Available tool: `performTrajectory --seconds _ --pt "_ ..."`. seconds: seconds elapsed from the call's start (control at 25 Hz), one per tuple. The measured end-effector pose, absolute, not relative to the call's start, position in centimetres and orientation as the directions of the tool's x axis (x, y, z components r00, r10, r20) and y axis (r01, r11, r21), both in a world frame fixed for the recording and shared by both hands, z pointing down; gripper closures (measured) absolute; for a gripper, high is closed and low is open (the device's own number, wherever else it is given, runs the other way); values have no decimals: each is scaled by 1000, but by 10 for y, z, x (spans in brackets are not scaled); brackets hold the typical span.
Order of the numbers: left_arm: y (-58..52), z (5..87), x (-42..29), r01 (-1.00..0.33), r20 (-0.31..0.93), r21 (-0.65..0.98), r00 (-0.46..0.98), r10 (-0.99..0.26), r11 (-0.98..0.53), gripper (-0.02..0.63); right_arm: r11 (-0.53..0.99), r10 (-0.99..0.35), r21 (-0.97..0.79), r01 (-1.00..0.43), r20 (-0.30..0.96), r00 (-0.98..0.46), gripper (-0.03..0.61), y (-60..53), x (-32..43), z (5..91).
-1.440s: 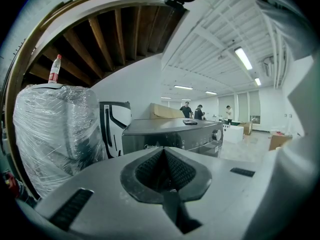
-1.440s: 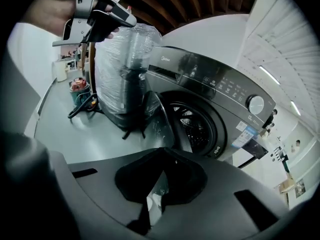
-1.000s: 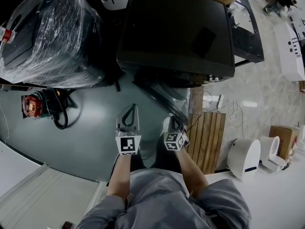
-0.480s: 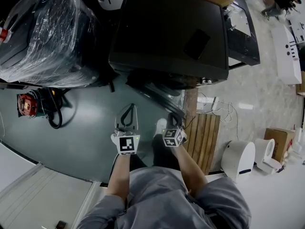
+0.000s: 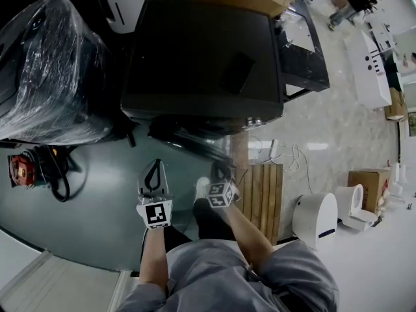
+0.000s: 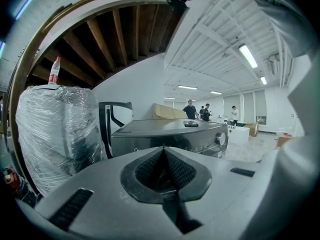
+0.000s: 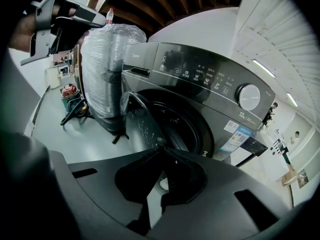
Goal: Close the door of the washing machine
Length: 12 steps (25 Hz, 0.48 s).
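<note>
Door (image 7: pixel 141 120) ajar on the dark front-loading washing machine (image 7: pixel 200 79).
The door stands swung out at the left of the drum opening. Right gripper (image 7: pixel 161 145): jaws pressed together, empty, tips just beside the door edge. Left gripper (image 6: pixel 162 149): jaws likewise together, empty, alongside.

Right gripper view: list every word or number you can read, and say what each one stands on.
"12": on the washing machine front, just below the dial.
Print beside that number: too small to read.
Control panel labels: too small to read.
Sticker under the number: blurred, unreadable.
</note>
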<state>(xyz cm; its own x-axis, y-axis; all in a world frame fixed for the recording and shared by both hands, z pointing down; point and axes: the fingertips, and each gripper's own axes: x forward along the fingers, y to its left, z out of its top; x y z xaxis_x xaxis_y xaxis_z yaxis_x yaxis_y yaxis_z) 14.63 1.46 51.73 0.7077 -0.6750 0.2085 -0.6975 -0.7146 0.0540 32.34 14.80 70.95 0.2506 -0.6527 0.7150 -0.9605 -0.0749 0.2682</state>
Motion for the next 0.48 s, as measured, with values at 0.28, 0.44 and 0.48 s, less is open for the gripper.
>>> performTrajectory --seconds 0.28,0.44,0.48 --pt "16 517 152 -694 231 13 703 -673 -720 614 -164 -665 218 -962 696 271 578 152 334 709" --pt "18 522 148 -707 259 6 684 -682 -707 614 -212 -677 190 -959 679 284 577 156 335 709" --pt "16 525 150 -706 276 3 681 -678 -708 613 -224 -682 182 -958 673 287 577 153 338 710"
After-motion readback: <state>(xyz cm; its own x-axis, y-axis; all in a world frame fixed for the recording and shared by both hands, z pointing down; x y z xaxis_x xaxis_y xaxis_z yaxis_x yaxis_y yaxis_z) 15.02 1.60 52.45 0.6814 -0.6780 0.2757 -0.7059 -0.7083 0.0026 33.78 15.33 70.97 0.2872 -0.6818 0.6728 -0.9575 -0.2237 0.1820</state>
